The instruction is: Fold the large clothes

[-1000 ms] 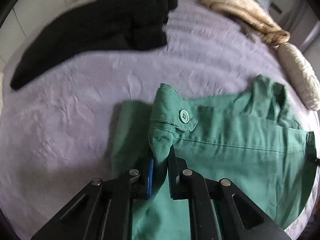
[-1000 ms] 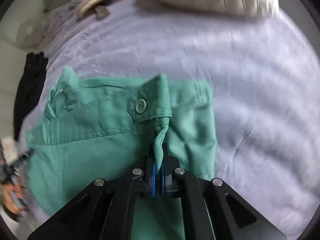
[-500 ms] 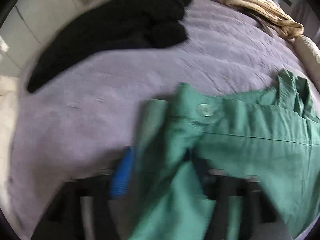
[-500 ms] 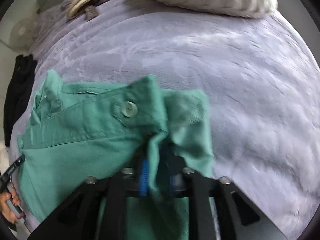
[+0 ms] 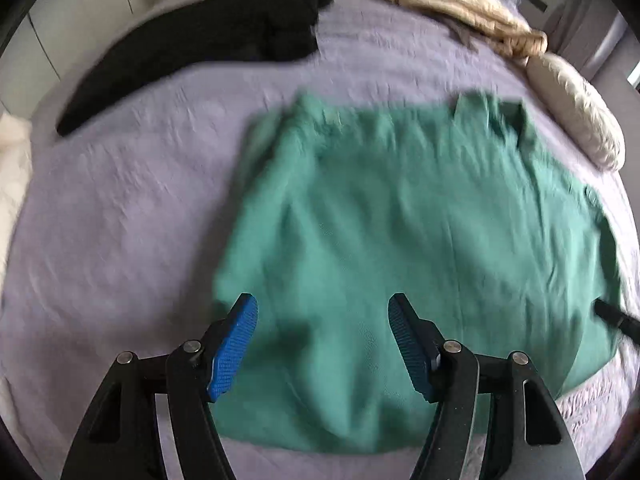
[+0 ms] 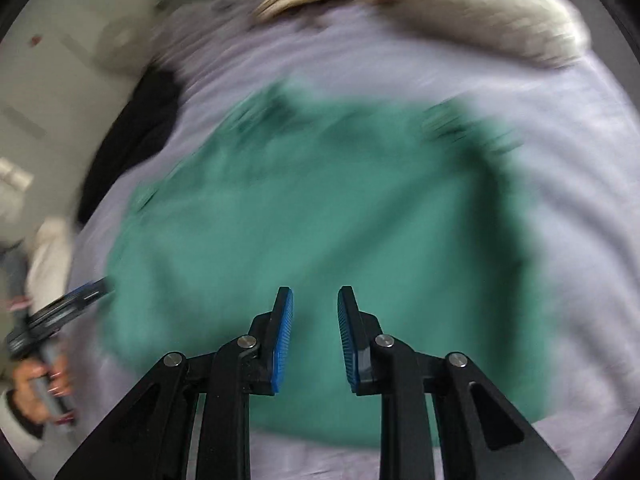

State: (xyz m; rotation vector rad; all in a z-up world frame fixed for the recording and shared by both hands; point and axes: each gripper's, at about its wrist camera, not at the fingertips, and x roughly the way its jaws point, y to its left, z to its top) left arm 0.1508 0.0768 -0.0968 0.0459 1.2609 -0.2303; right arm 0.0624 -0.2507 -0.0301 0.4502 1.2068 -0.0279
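On lilac bedspread point(image 5: 132, 208): green garment point(image 5: 400, 248) lying flat, dead centre. Left gripper point(image 5: 323, 343) hanging over its 6 o'clock hem, jaws gaping, nothing between. Right gripper point(image 6: 315, 340) also over near hem, jaws partly apart and just closing in, pinching nothing. Black clothing point(image 5: 208, 36) sitting at 11 o'clock, cream knit point(image 5: 460, 4) at 1 o'clock.

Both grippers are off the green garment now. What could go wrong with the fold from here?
1. The green garment lies loose with both the left gripper and the right gripper open, so its rumpled far edge may spring open.
2. Both views are blurred; regrasping now could snag the purple bedcover.
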